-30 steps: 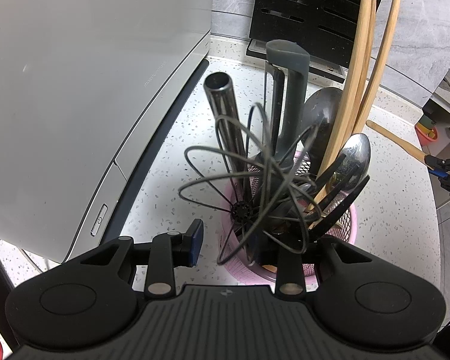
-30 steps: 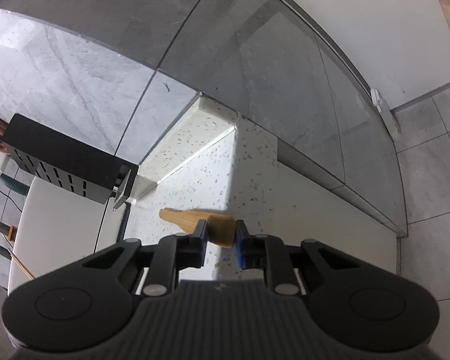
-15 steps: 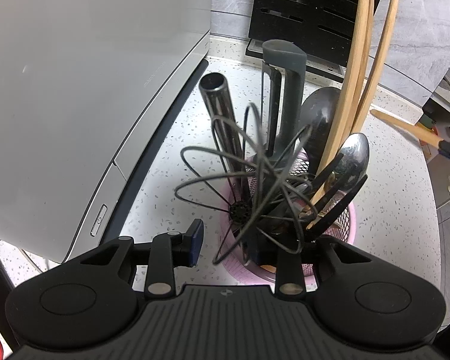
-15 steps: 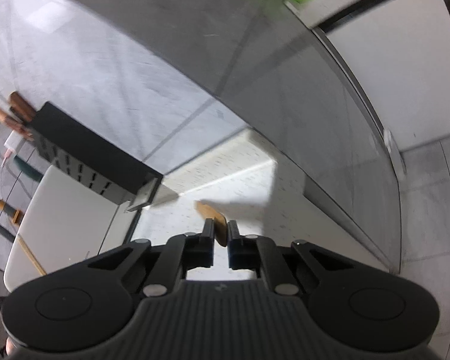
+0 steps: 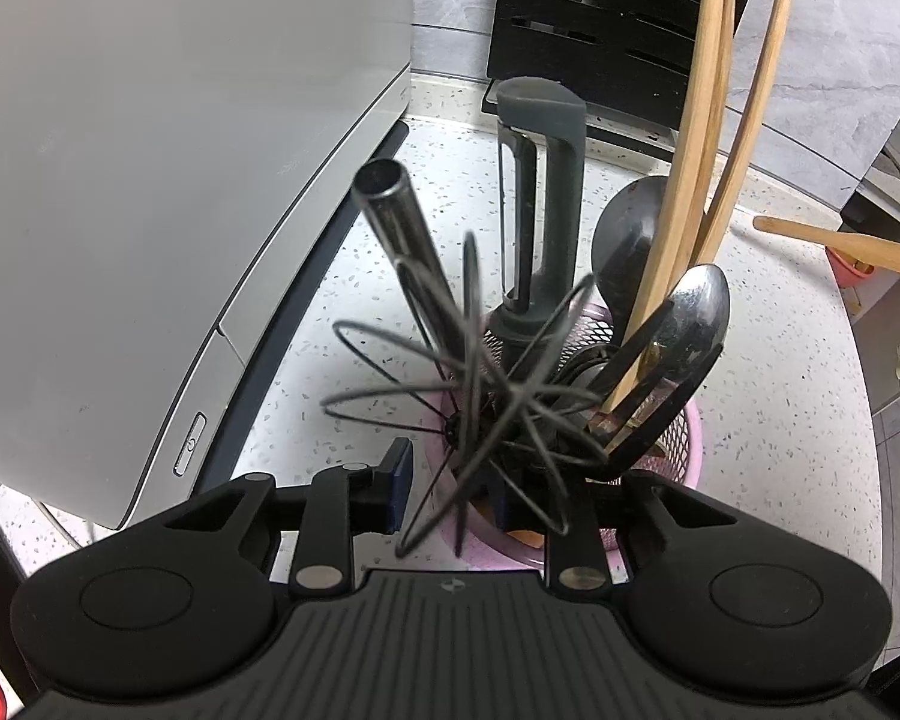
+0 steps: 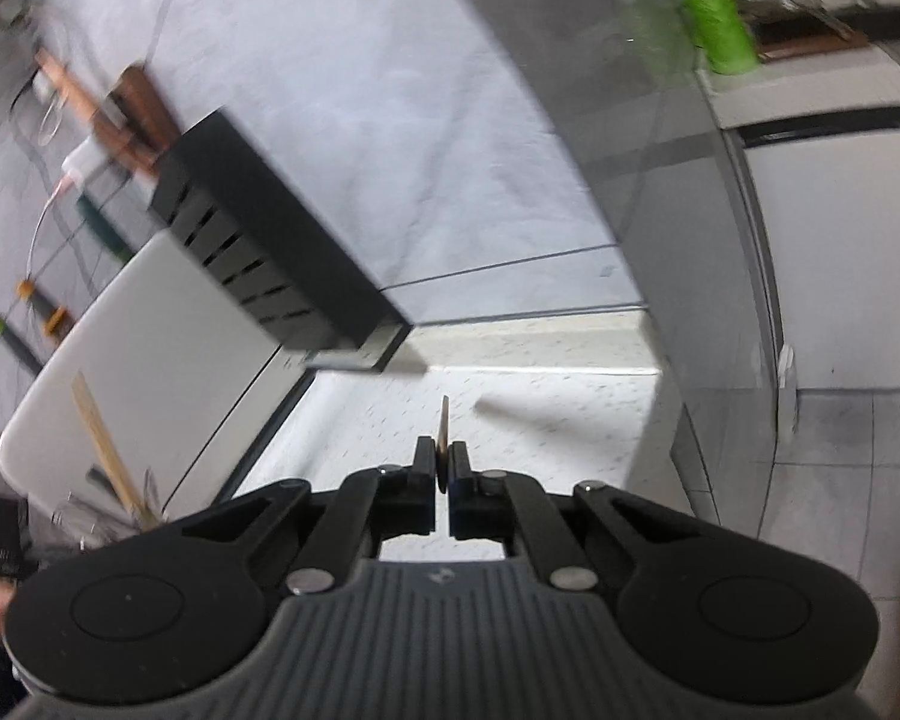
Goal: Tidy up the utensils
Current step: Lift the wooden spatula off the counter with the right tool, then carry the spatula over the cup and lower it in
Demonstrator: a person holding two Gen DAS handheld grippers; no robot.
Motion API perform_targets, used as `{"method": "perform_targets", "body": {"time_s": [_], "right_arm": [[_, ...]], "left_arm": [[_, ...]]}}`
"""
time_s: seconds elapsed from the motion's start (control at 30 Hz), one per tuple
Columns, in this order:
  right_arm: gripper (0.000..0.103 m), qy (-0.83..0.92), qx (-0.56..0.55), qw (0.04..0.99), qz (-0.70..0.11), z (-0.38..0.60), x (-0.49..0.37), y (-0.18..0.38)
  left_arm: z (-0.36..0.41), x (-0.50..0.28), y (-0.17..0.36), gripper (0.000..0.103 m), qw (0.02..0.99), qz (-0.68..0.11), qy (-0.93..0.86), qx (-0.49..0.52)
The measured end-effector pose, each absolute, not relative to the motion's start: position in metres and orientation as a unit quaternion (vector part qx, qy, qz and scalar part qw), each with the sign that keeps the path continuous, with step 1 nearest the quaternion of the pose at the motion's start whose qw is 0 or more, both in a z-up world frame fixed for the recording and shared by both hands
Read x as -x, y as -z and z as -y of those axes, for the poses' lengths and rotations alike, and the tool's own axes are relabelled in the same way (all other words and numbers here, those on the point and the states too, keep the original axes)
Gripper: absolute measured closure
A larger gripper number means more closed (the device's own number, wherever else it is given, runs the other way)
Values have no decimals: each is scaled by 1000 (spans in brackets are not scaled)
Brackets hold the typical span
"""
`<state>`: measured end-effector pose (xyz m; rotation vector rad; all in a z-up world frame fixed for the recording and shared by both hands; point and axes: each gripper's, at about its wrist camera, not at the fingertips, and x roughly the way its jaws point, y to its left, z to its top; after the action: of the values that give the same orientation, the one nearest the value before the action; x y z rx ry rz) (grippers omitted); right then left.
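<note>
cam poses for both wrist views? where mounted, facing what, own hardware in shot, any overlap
Left wrist: on the left gripper, looking down into the pink mesh utensil holder; its open fingers straddle the wire whisk.
Right wrist: on the right gripper, facing the speckled white counter and grey wall; fingers shut on a thin wooden utensil.
Shared: the black slotted knife block, the white appliance, and the counter.

Two wrist views, shared knife block (image 5: pixel 618 30)
</note>
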<state>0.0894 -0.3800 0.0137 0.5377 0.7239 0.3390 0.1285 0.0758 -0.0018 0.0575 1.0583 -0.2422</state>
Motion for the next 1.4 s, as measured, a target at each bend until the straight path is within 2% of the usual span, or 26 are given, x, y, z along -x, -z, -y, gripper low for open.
{"method": "perform_targets", "body": {"time_s": [0.37,0.6,1.17,1.4], "right_arm": [[103,-278,-152,886,-339,298,-56,-100],[103,-326,-74,873,-354,248,-34,-133],[103,-371,22,851,-371,164,-45,-164],[103,-379,55,832,-400,133,-65,-150]], "left_arm": [[-70,-133,3,78,854,-506,116,-29],[-73,-134,2,80,853,-508,123,-15],[-77,-133,1,79,849,-511,133,-5],[-76,-135,2,79,849,-512,133,-2]]}}
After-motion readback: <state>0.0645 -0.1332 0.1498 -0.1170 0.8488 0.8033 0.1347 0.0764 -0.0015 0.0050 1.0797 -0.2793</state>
